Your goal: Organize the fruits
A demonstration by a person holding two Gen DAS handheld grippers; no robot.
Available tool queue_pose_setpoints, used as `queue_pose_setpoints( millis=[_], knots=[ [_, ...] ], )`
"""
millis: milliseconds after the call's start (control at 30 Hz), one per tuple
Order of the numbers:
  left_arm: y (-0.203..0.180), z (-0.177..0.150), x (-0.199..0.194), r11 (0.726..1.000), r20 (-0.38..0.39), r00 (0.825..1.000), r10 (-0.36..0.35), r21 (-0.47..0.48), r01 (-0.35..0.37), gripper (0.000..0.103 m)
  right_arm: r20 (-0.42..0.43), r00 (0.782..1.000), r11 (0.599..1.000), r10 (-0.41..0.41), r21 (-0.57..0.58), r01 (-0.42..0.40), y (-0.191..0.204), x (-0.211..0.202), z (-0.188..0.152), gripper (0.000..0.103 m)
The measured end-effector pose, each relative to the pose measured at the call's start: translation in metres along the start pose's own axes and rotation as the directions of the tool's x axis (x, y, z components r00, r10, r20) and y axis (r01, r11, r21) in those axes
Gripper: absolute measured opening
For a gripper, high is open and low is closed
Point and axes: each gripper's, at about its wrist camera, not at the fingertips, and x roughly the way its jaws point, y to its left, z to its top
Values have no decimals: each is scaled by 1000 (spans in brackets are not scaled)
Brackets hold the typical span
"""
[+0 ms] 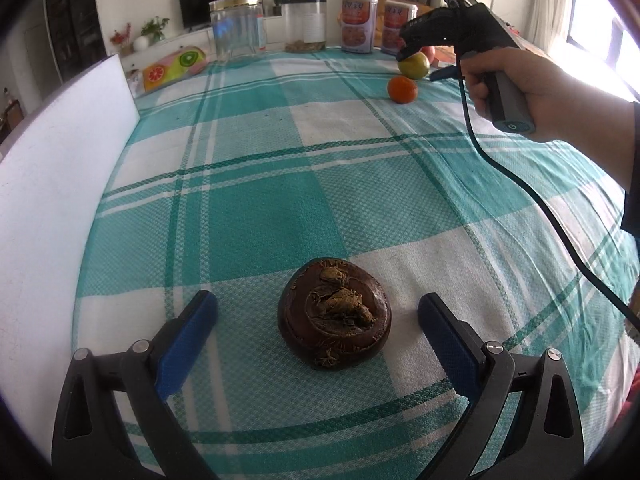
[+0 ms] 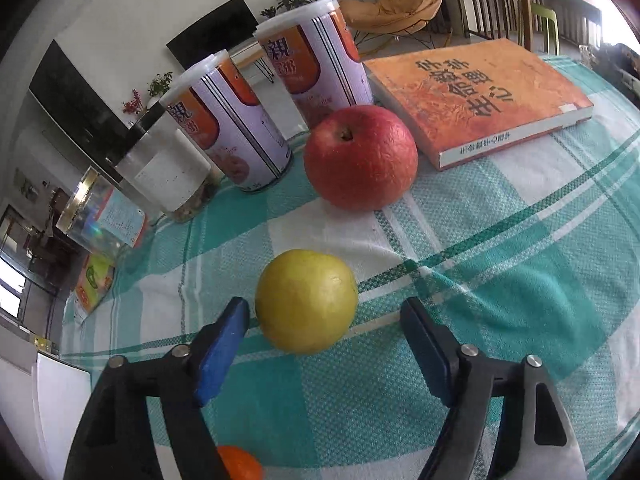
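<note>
In the left wrist view a dark brown mangosteen lies on the checked cloth between the open fingers of my left gripper, untouched. Far right, my right gripper hovers at a yellow-green fruit, with an orange tangerine in front of it. In the right wrist view the yellow-green fruit sits just ahead of my open right gripper, its left side near the left pad. A red apple lies beyond. The tangerine peeks in at the bottom edge.
Two printed cans and an orange book lie behind the apple. Glass jars stand at the table's far edge. A white board borders the left side. A cable trails from the right gripper.
</note>
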Motion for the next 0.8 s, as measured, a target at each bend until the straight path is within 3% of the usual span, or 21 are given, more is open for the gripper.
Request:
queue_pose_setpoints(
  millis=[67,300,400,533,667,800],
  knots=[
    [0,0,0,1000,0,1000,0,0,0,100,15,1000,1000,-20,-2,21,-1,-10,-6,51],
    [-1,1,0,1000,0,1000,1,0,-1,100,11,997,997,74,-3,-74,-22,-83,-50,51],
    [-1,1,0,1000,-1,1000,2,1,-2,100,-41,996,996,75,-54,-77,-20,-124,-98,51],
    [-1,1,0,1000,-1,1000,2,1,-2,100,-158,986,990,47,-127,-67,-10,-169,-187,51],
    [0,0,-2,1000,4,1000,-20,-6,20,101,-130,992,989,-2,-146,-17,-12,-196,-262,51],
    [4,0,-4,997,18,997,-73,-26,74,101,-27,1000,992,-14,-128,11,-19,-199,-296,52]
  ],
)
